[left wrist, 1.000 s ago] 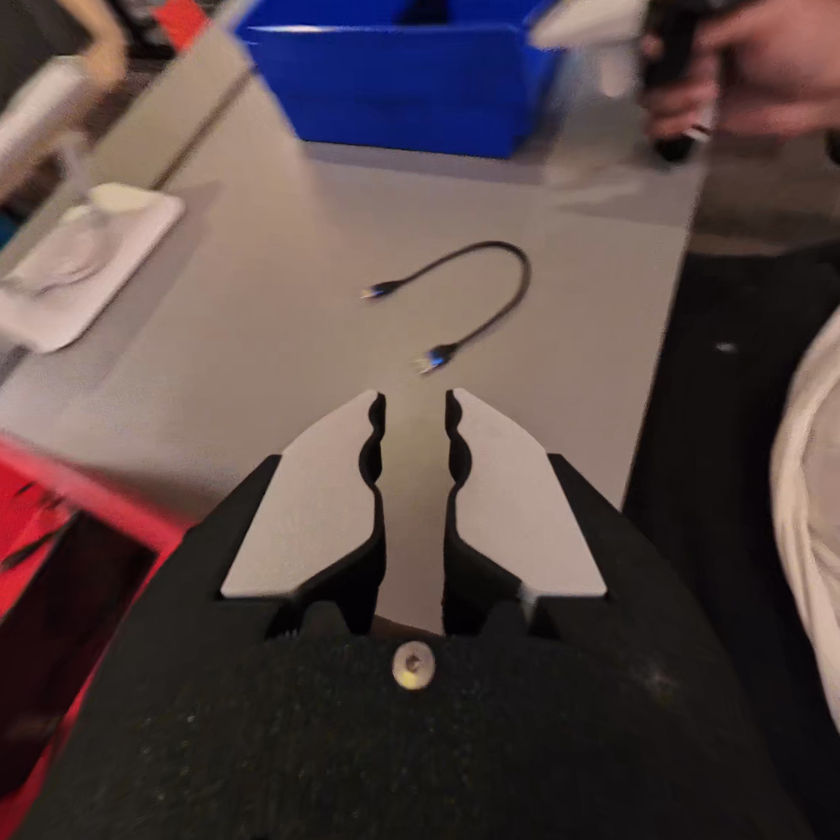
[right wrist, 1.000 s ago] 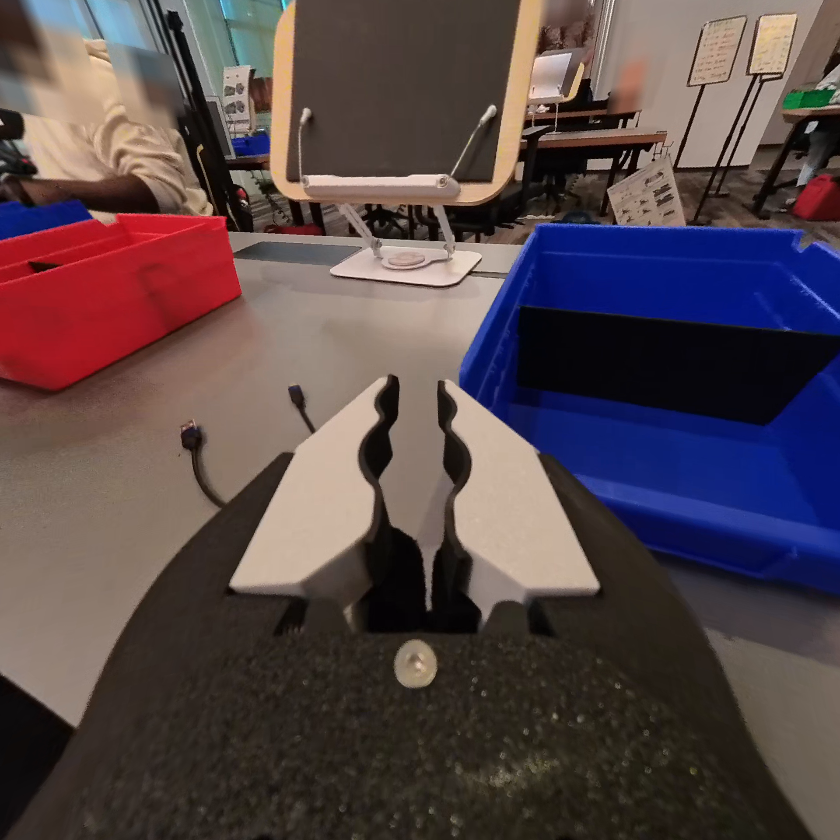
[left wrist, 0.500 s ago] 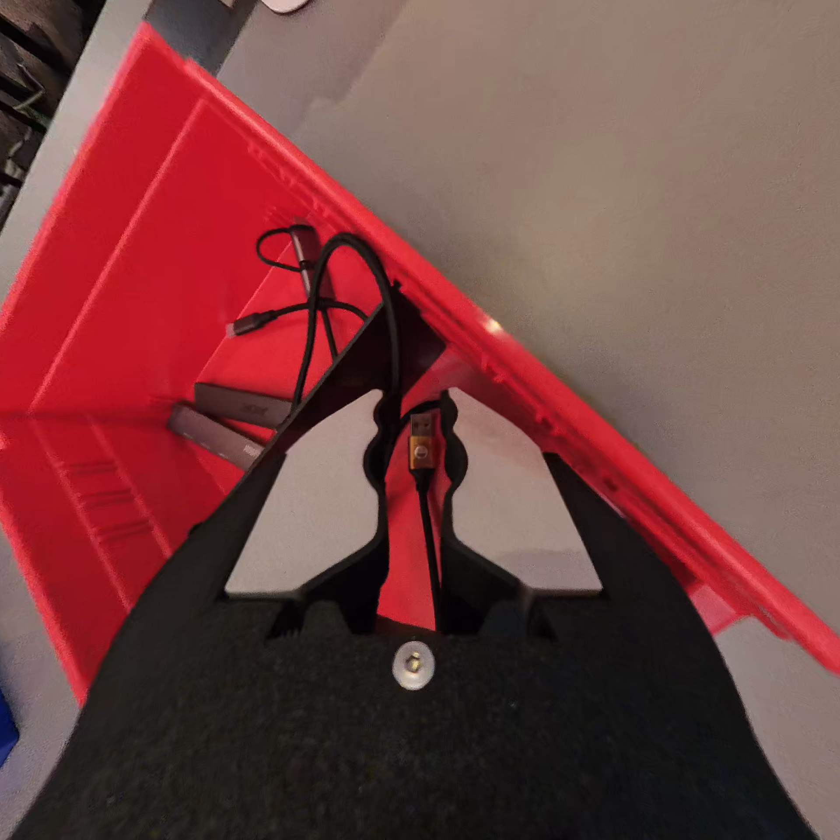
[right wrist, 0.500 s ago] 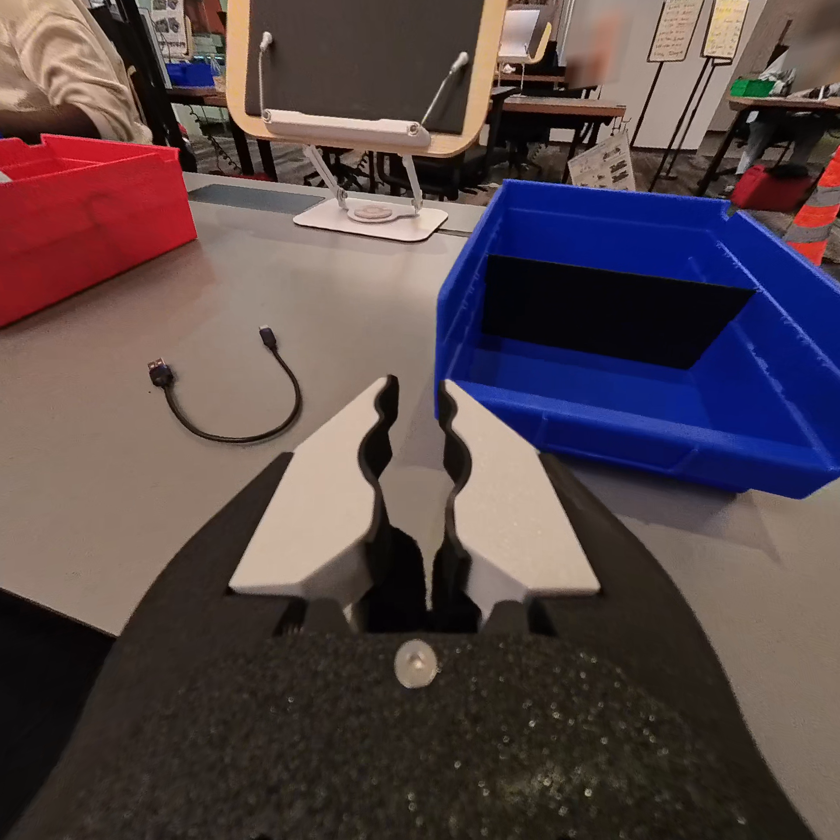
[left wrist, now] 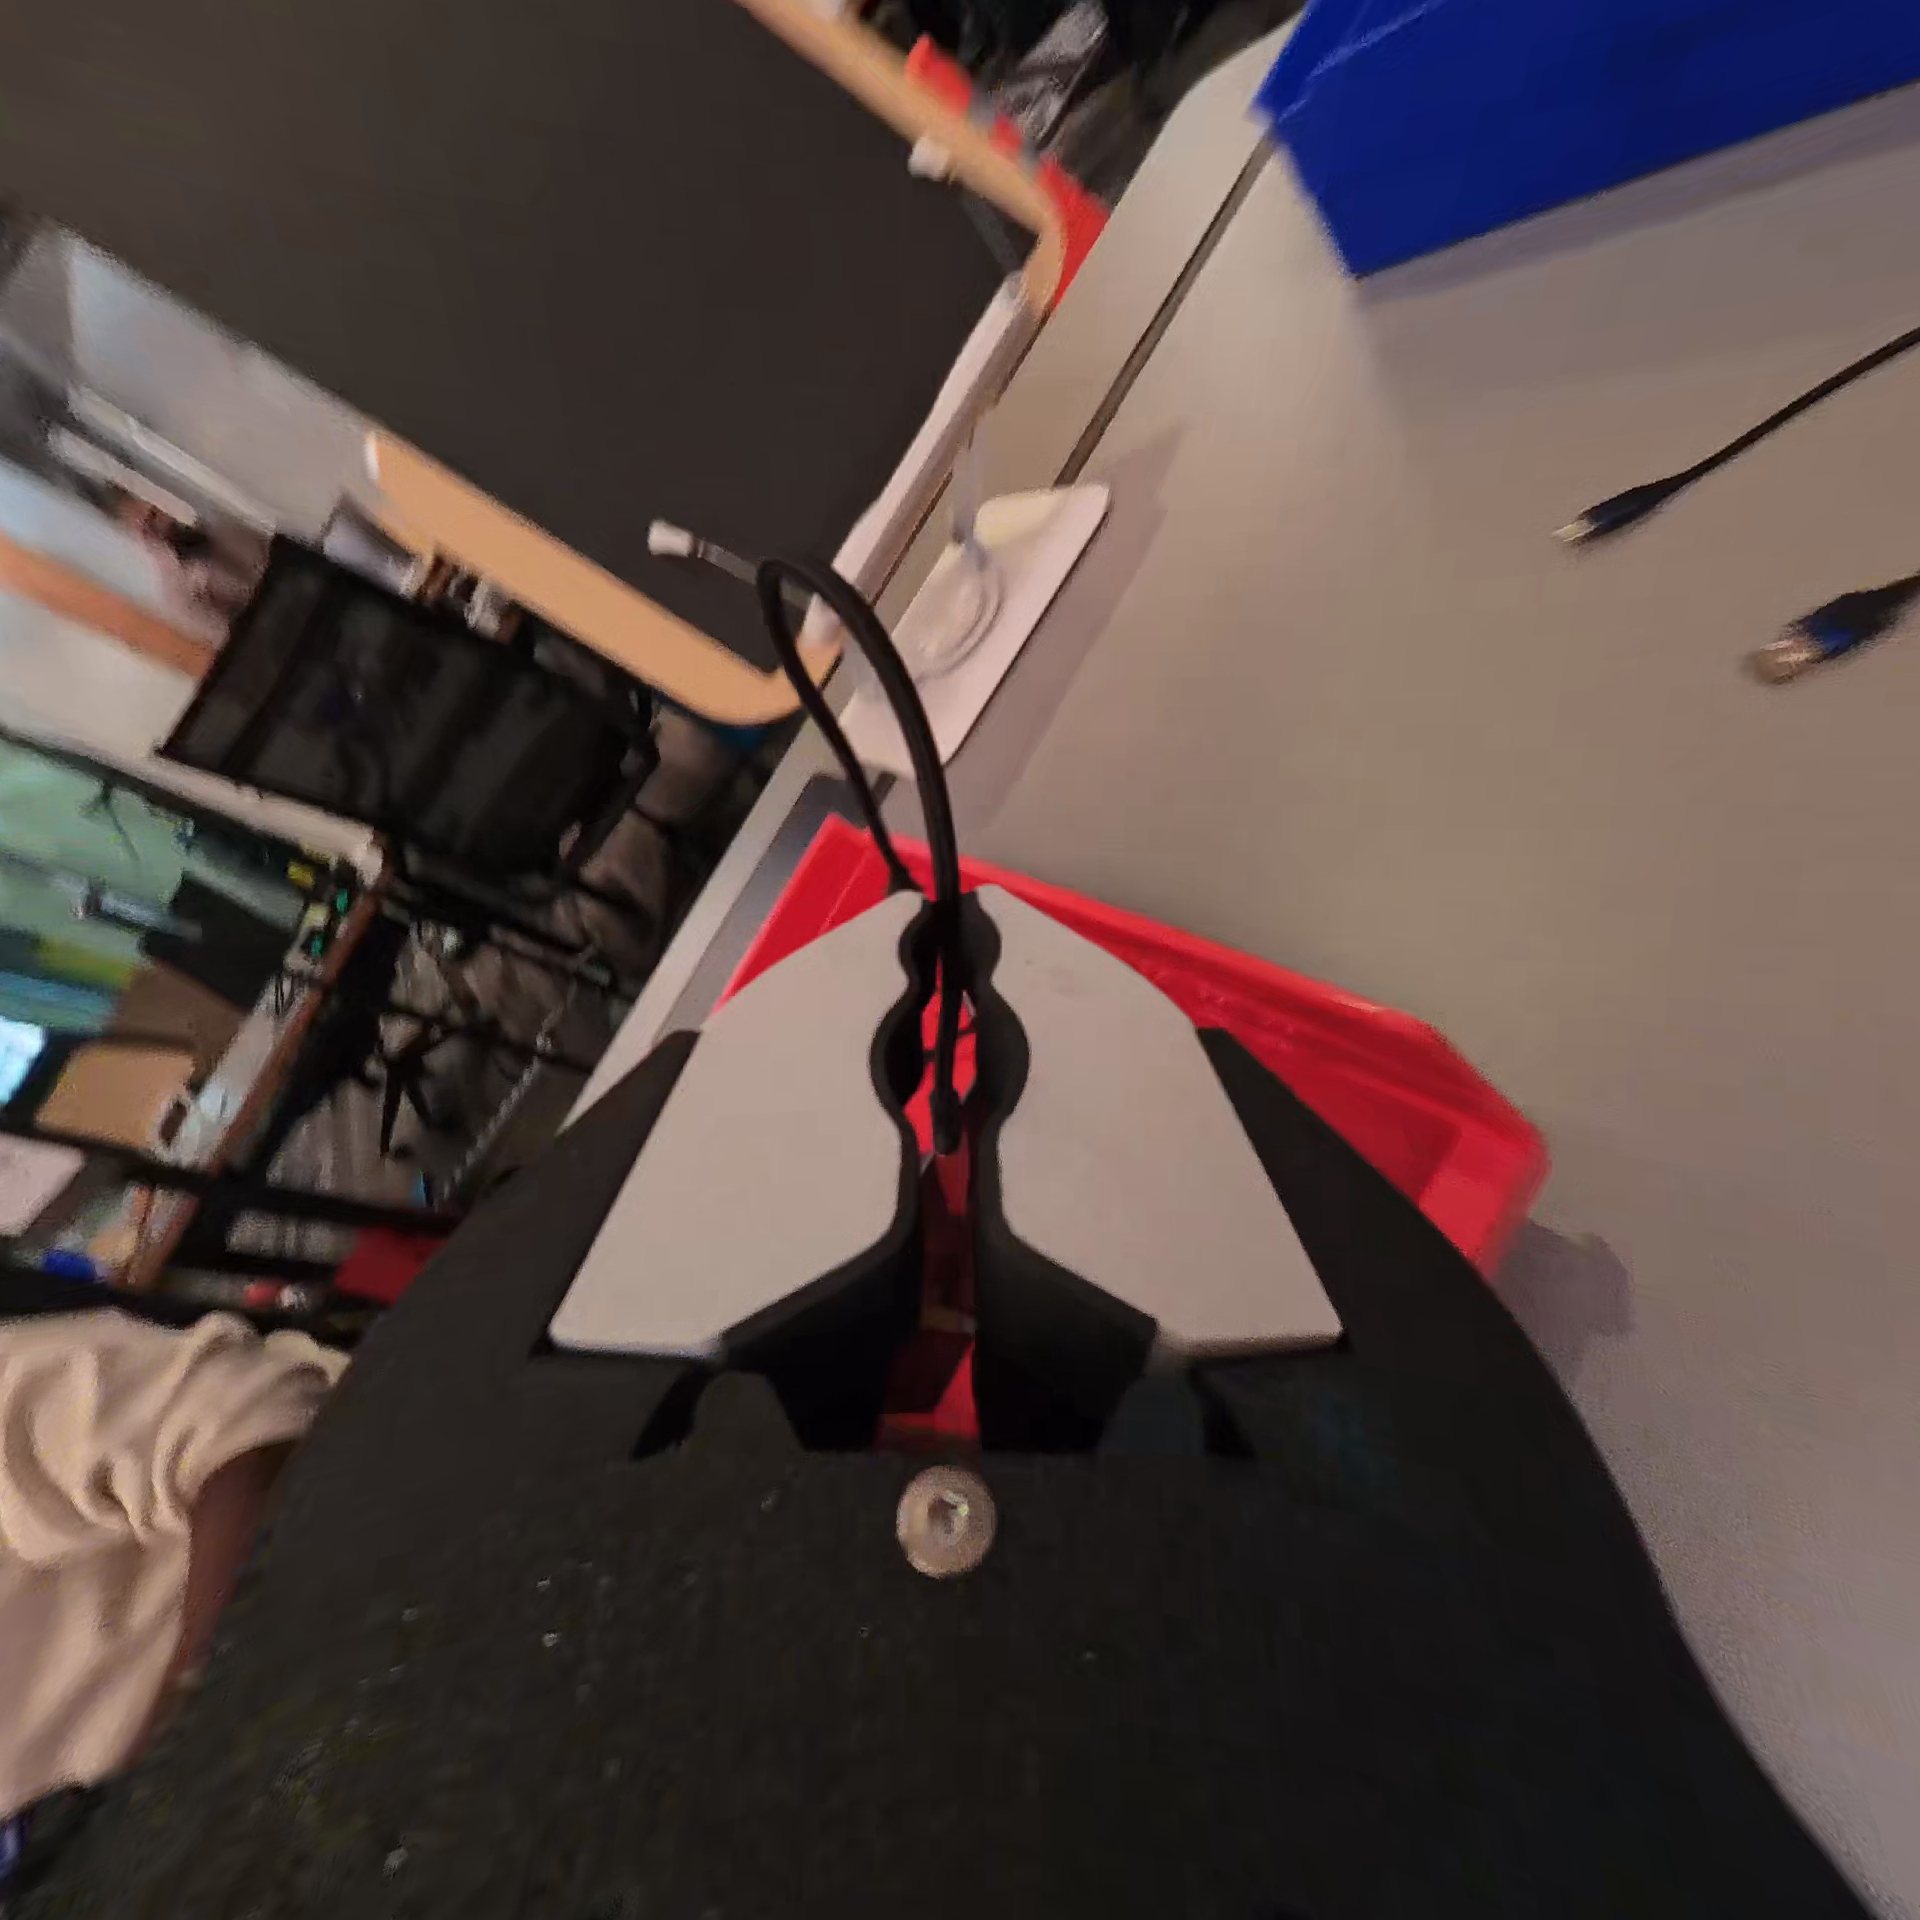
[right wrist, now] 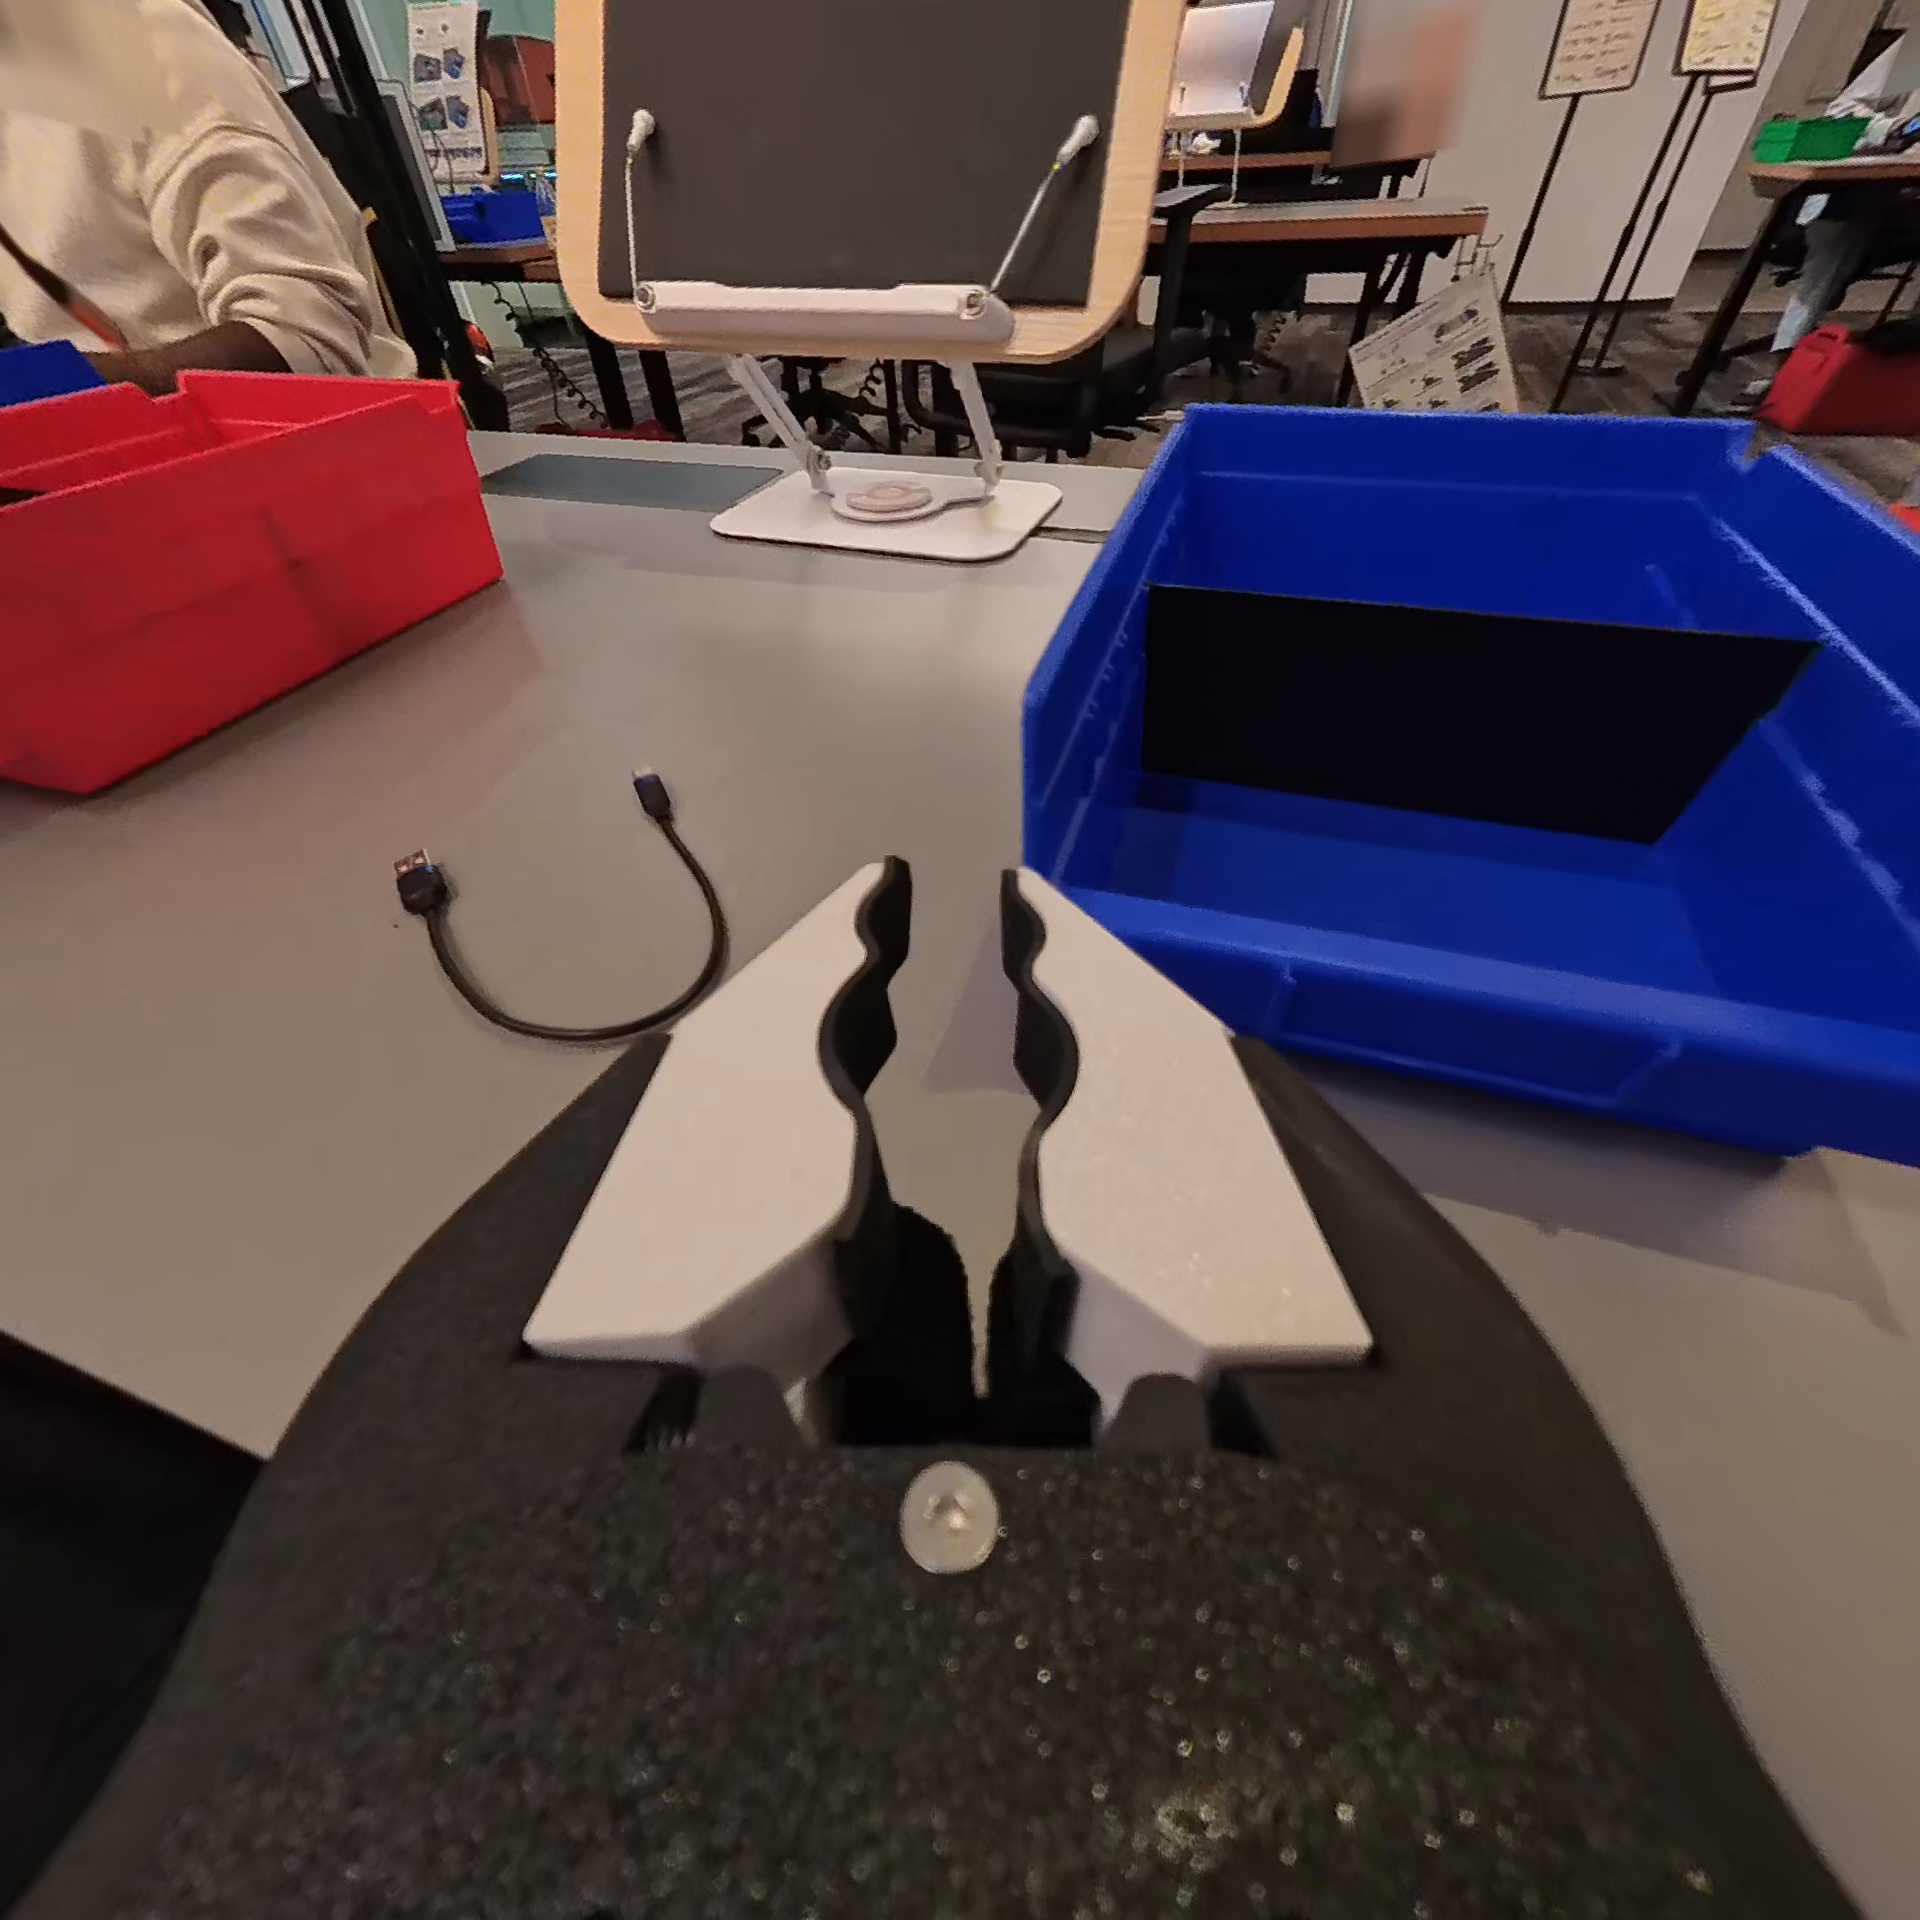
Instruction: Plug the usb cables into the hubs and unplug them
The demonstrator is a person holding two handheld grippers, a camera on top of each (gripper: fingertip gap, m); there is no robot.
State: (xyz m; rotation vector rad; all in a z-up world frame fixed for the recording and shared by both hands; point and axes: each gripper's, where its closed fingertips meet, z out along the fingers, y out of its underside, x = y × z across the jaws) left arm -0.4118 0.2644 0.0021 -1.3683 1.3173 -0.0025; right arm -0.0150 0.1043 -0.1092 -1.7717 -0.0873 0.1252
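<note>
Your left gripper is clenched on a black cable: the jaws pinch it near their tips, a loop of it arches up and away beyond them, and one thin end hangs back down in the gap between the fingers. Just past the tips lies the red bin, which the gripper is held above (the view is tilted and blurred, so the bin's contents do not show). Farther out on the grey table you can see both plug ends of a second cable, well apart from the bin. Beyond that stands the white stand base and, at the far corner, the blue bin.

Your right gripper is released, jaws parted with nothing between them, hovering over the near part of the table. Just to its left the short black cable lies in a U on the table, both plugs pointing away from you and touching neither bin. To the right sits the blue bin, with a black divider across it. The red bin sits farther left. At the table's far edge stands a tablet stand, and behind the red bin a person's cream sleeve shows.
</note>
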